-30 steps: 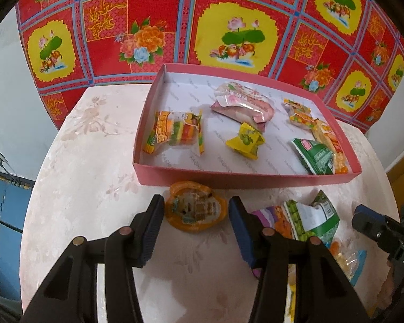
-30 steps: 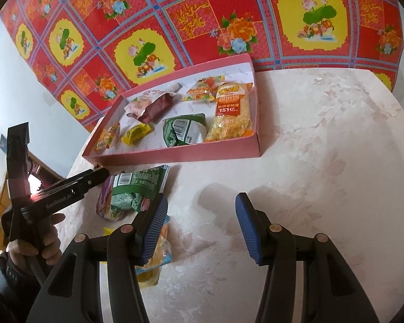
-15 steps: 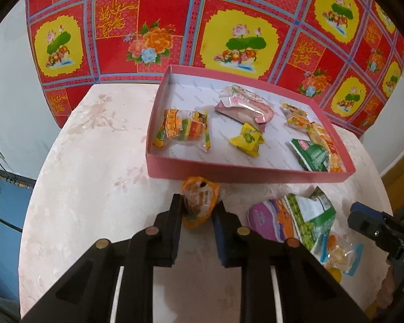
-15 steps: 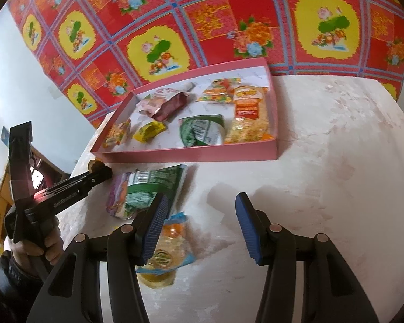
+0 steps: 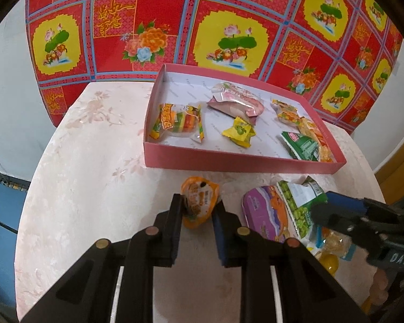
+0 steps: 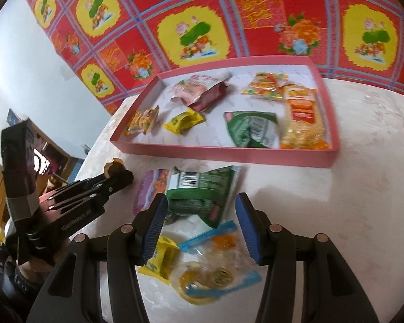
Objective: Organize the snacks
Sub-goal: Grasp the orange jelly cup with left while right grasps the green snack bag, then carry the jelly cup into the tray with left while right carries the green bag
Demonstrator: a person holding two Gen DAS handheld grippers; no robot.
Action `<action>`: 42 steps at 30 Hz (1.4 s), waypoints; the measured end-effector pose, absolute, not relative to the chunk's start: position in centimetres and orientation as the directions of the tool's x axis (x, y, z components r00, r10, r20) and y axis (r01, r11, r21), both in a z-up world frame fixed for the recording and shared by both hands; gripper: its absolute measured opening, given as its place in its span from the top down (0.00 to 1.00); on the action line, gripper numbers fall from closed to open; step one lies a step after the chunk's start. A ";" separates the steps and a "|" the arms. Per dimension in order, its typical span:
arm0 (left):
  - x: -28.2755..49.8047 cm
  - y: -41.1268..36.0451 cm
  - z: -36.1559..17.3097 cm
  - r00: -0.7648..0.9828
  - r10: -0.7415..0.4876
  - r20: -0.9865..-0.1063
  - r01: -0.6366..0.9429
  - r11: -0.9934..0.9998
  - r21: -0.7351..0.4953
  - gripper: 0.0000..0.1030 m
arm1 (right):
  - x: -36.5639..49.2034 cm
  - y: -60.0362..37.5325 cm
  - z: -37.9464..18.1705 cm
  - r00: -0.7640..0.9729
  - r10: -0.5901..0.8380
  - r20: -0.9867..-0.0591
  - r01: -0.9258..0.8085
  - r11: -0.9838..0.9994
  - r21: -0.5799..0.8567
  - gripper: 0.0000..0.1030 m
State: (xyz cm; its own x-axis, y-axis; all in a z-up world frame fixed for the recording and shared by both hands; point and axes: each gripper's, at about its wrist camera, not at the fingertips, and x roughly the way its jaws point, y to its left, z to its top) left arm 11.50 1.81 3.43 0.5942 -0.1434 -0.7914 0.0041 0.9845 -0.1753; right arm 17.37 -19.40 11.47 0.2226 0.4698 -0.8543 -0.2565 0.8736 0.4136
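Pale table (image 5: 89, 167) held the pink tray (image 5: 229, 162); left gripper (image 5: 197, 210) pinched the orange snack cup (image 5: 199, 200) just before the tray wall; should lift clear before dropping it in; right gripper (image 6: 200, 227) spread, empty, above loose packets.

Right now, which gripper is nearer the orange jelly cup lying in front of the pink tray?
Left. The left gripper is shut on the orange jelly cup; the right gripper hangs open off to its side, over the green packet.
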 end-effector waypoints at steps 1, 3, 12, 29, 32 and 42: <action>11.5 1.8 3.4 0.595 -0.144 -0.791 0.008 0.985 -0.173 0.78 | 17.4 -19.0 11.3 0.218 0.464 -0.858 -0.263 0.875 0.406 0.48; 11.5 1.7 3.4 0.596 -0.141 -0.791 0.016 0.986 -0.165 0.78 | 17.5 -18.5 11.0 0.216 0.451 -0.866 -0.267 0.881 0.392 0.48; 11.5 1.7 3.3 0.597 -0.138 -0.791 0.023 0.988 -0.155 0.78 | 18.0 -18.2 10.0 0.209 0.452 -0.867 -0.231 0.884 0.406 0.48; 10.8 0.6 4.7 0.626 -0.147 -0.766 0.050 0.988 -0.149 0.81 | 17.2 -19.6 10.3 0.222 0.492 -0.842 -0.214 0.867 0.450 0.57; 10.7 0.2 5.1 0.628 -0.153 -0.763 0.060 0.987 -0.149 0.81 | 17.0 -19.9 11.0 0.238 0.495 -0.835 -0.223 0.865 0.449 0.57; 10.2 -1.3 6.7 0.643 -0.152 -0.751 0.080 0.988 -0.132 0.81 | 17.1 -21.4 12.4 0.276 0.515 -0.812 -0.234 0.855 0.463 0.57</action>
